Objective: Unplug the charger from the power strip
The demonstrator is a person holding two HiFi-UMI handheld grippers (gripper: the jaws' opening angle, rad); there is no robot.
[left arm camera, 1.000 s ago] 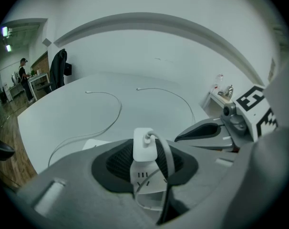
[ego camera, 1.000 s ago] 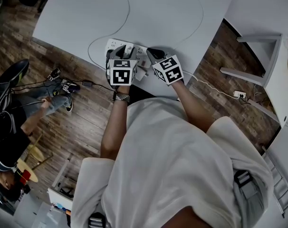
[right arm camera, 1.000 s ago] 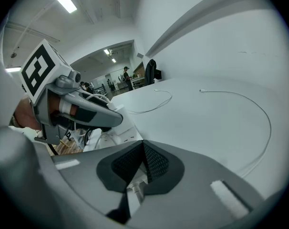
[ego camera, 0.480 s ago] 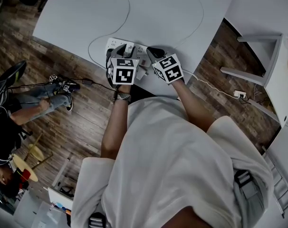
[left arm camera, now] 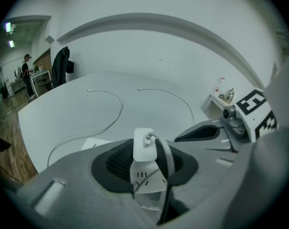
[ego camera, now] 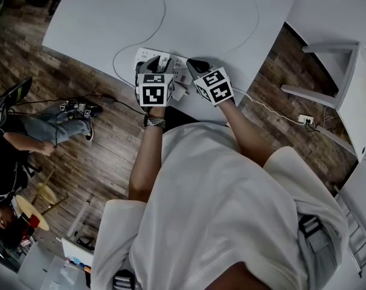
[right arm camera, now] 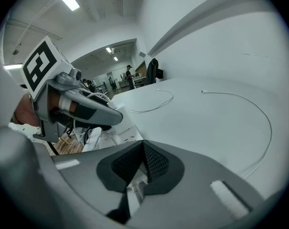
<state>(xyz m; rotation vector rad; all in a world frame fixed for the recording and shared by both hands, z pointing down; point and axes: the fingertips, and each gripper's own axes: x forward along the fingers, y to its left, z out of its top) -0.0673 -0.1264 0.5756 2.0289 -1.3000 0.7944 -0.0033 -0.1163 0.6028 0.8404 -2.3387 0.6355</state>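
In the left gripper view a small white charger (left arm camera: 144, 145) with a white cable plugged into its top stands between the pads, and my left gripper (left arm camera: 145, 149) is shut on it. Just below it lies the white power strip (left arm camera: 147, 182) with its socket slots. I cannot tell whether the prongs sit in a socket. In the head view the power strip (ego camera: 148, 57) lies near the table's front edge, with the left gripper (ego camera: 154, 71) over it. My right gripper (ego camera: 195, 69) sits at the strip's right end. My right gripper's (right arm camera: 143, 146) pads meet at the tips, and a white part shows through the gap behind them.
Thin white cables (ego camera: 163, 12) loop across the white table (ego camera: 219, 5). The table's front edge runs just below both grippers. A white stool (ego camera: 343, 80) stands at the right, a floor socket (ego camera: 304, 120) lies on the wood floor, and a person sits at the left (ego camera: 14, 144).
Both grippers have stayed where they were, the left still closed on the charger. Only the seated person at the left has shifted an arm and leg.
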